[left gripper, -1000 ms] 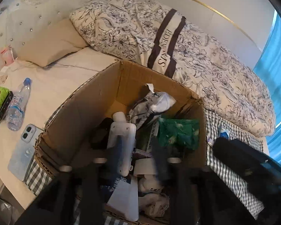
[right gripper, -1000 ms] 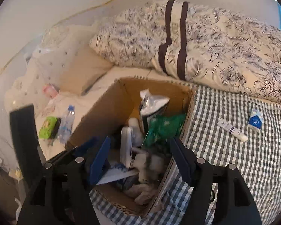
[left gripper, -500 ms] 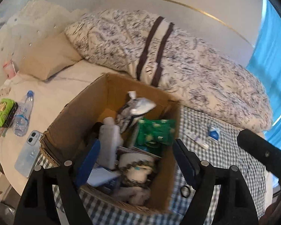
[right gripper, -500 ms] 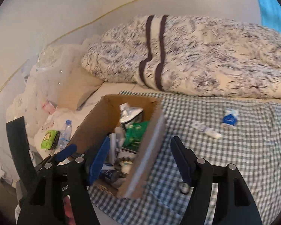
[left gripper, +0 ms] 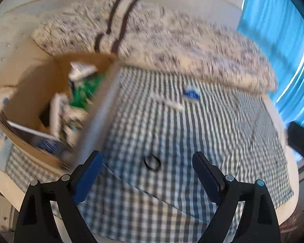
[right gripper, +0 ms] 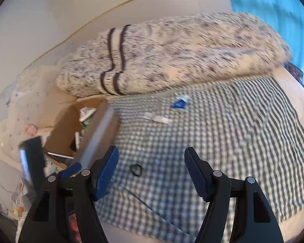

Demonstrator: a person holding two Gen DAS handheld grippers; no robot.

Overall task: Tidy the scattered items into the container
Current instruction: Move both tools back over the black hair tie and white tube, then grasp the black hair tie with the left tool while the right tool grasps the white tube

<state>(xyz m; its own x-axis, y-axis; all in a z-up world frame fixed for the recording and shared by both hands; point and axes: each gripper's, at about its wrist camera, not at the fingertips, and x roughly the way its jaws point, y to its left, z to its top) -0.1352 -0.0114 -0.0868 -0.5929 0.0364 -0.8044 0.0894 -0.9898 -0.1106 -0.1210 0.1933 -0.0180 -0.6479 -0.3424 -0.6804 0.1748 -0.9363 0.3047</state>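
You swung both tools away from the box point(left gripper: 56, 101); the left tool point(left gripper: 147, 162) and right tool point(right gripper: 151, 159) were spread, empty, approaching the hair tie point(left gripper: 152, 163).

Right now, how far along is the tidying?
Mostly done: the brown cardboard box holds many items. Nothing is in hand; the left gripper and right gripper have open, empty jaws. Left on the checked blanket: black ring, white tube, blue-white packet.
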